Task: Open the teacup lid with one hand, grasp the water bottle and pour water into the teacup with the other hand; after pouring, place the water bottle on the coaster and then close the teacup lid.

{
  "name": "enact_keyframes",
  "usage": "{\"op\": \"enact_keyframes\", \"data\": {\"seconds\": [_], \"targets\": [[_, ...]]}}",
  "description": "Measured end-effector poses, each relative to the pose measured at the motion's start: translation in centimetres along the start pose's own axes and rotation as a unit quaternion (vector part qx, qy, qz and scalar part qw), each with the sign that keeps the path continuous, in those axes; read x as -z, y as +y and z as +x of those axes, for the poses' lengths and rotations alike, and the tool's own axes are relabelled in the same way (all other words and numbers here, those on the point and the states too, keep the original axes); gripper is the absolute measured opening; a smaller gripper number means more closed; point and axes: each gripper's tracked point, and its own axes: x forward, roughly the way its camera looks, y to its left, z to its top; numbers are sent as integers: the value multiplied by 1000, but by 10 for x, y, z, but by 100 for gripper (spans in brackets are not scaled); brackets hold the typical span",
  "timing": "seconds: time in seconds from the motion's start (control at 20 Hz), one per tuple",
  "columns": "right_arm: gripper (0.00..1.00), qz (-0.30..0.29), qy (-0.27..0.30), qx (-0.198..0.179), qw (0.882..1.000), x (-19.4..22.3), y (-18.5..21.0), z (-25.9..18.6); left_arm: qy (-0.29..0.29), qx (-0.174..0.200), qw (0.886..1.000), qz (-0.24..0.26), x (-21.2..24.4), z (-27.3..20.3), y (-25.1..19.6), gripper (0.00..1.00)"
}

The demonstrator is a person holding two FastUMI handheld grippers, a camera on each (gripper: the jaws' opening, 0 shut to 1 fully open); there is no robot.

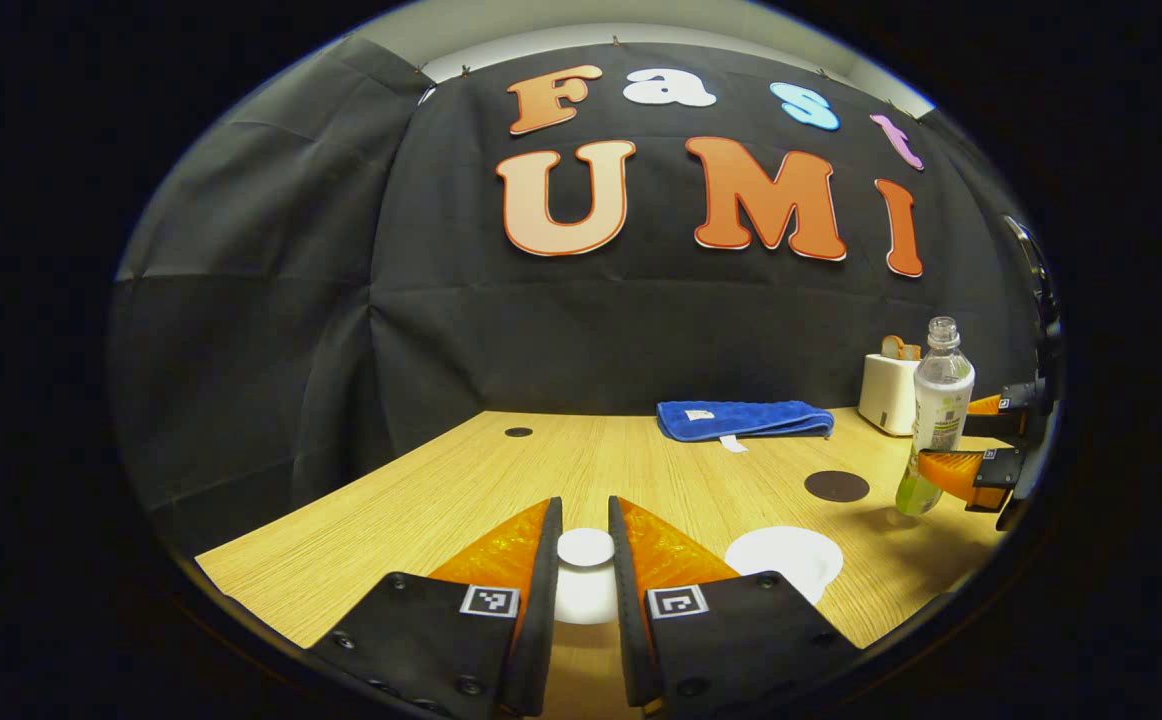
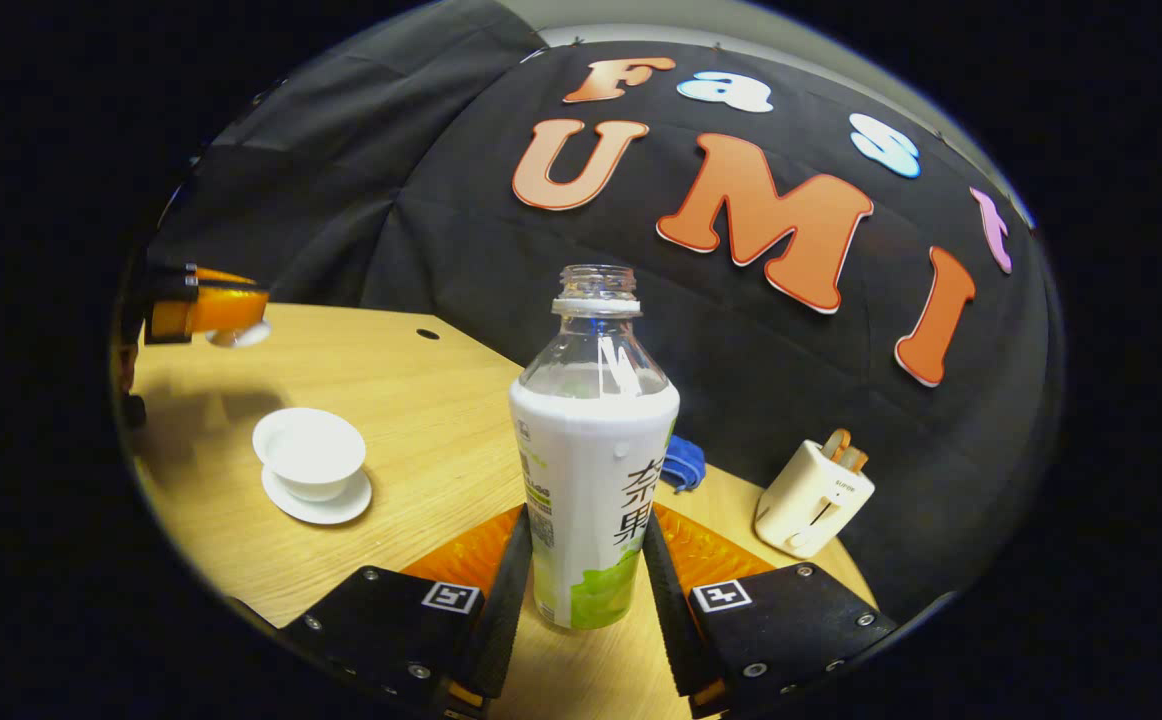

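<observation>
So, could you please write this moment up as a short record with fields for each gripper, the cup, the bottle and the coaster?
left gripper: shut on the teacup lid, held up off the cup
right gripper: shut on the water bottle, upright, no cap
teacup: open, on its saucer on the table
coaster: dark round disc, bare, beside the bottle
pouring: not yet begun, bottle not tilted
other items: blue towel, toaster near the back wall
</observation>
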Motion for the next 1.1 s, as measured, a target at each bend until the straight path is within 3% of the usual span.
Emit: {"op": "enact_keyframes", "data": {"seconds": [0.3, 0.5, 0.7, 0.9, 1.1], "targets": [[63, -115, -8, 47, 992, -9, -1, 8, 6, -25, 1000, -2, 6, -2, 21, 33], [63, -190, -28, 71, 979, -23, -1, 11, 0, -29, 1000, 5, 4, -6, 28, 33], [63, -268, -45, 104, 957, -34, -9, 13, -2, -31, 999, 6, 6, -8, 33, 33], [63, -339, -61, 106, 933, -42, -4, 14, 3, -33, 999, 4, 10, -11, 38, 33], [63, -416, -84, 105, 900, -54, 4, 14, 5, -34, 999, 2, 13, -10, 42, 33]]}}
